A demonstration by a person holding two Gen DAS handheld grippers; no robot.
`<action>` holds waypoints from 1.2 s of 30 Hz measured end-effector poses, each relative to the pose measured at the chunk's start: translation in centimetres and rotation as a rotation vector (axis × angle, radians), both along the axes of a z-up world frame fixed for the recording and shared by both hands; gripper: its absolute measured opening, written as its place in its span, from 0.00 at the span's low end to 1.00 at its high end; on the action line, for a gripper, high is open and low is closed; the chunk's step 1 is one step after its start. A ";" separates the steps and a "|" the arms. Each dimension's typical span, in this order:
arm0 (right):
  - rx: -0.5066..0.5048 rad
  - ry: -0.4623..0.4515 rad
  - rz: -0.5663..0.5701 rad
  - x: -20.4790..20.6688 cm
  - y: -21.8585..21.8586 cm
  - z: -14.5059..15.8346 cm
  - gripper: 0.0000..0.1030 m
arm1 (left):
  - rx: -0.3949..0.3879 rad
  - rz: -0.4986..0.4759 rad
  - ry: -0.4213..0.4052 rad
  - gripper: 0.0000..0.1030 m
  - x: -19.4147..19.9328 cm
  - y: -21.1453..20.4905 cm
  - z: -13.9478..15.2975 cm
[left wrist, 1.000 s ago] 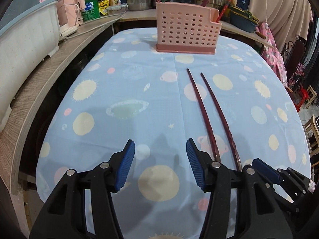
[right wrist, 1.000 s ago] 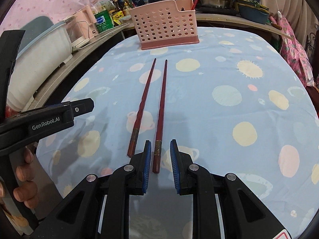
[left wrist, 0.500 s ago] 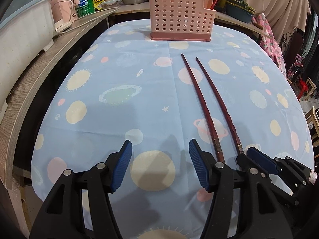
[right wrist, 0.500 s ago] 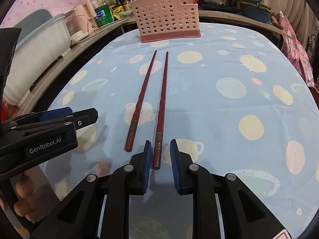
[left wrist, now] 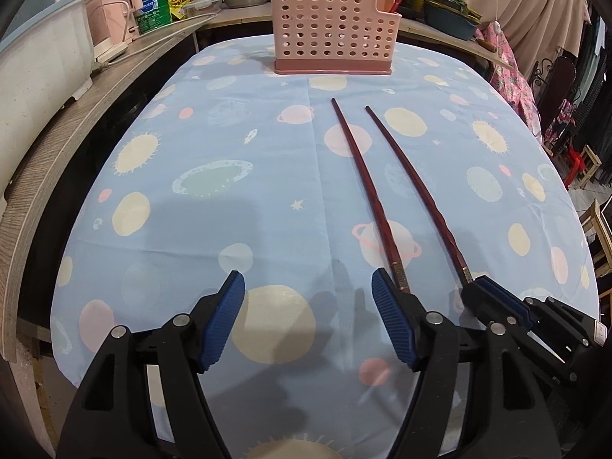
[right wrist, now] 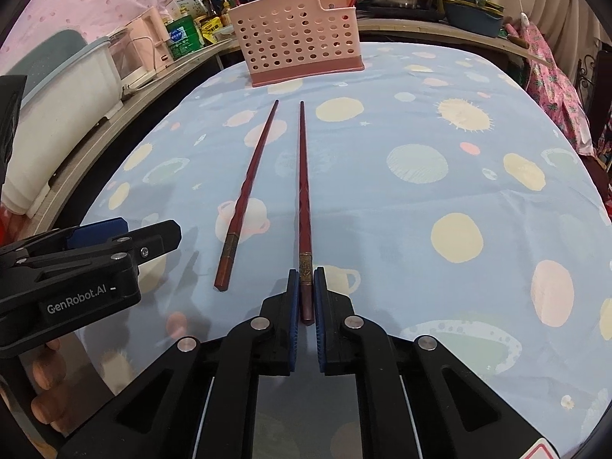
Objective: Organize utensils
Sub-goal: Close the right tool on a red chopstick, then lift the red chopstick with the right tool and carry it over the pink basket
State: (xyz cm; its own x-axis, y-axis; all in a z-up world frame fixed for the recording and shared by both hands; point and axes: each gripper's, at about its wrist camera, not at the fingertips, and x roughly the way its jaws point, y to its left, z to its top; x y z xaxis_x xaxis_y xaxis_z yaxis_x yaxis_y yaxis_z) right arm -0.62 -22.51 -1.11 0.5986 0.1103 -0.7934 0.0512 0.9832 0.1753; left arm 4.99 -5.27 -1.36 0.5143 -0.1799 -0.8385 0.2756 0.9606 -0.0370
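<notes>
Your right gripper [right wrist: 306,298] clamped on the near end of the right chopstick [right wrist: 305,199], left chopstick [right wrist: 248,195] flat on the cloth [right wrist: 420,199] just beside it, your left gripper [left wrist: 308,321] opening wide, empty, pink holder [left wrist: 332,34] at the far edge.

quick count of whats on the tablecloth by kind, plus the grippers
chopsticks: 2, the left chopstick lying loose, the right chopstick with its end clamped in the right gripper
pink utensil basket: 1, at the far end of the tablecloth
grippers: 2, the right one above, and the left gripper, opening with nothing between its fingers
total: 5
</notes>
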 end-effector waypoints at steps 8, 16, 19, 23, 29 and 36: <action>0.017 -0.001 -0.051 -0.7 -1.9 0.1 0.07 | -0.023 -0.053 0.021 0.71 -0.2 -2.2 -0.6; 0.024 -0.001 -0.057 -0.8 -2.4 0.0 0.07 | -0.007 -0.075 0.039 0.54 0.4 -3.6 -1.7; 0.024 -0.002 -0.057 -0.8 -2.4 0.0 0.07 | -0.005 -0.079 0.038 0.47 0.4 -3.5 -1.8; 0.024 -0.002 -0.057 -0.8 -2.4 0.0 0.07 | -0.014 -0.091 0.043 0.19 0.4 -3.1 -1.6; 0.021 -0.003 -0.057 -0.8 -2.5 0.1 0.07 | -0.026 -0.095 0.055 0.07 0.0 -2.8 -1.4; 0.023 -0.038 -0.065 -1.3 -2.8 1.7 0.07 | -0.037 -0.073 0.027 0.07 -0.2 -1.8 0.3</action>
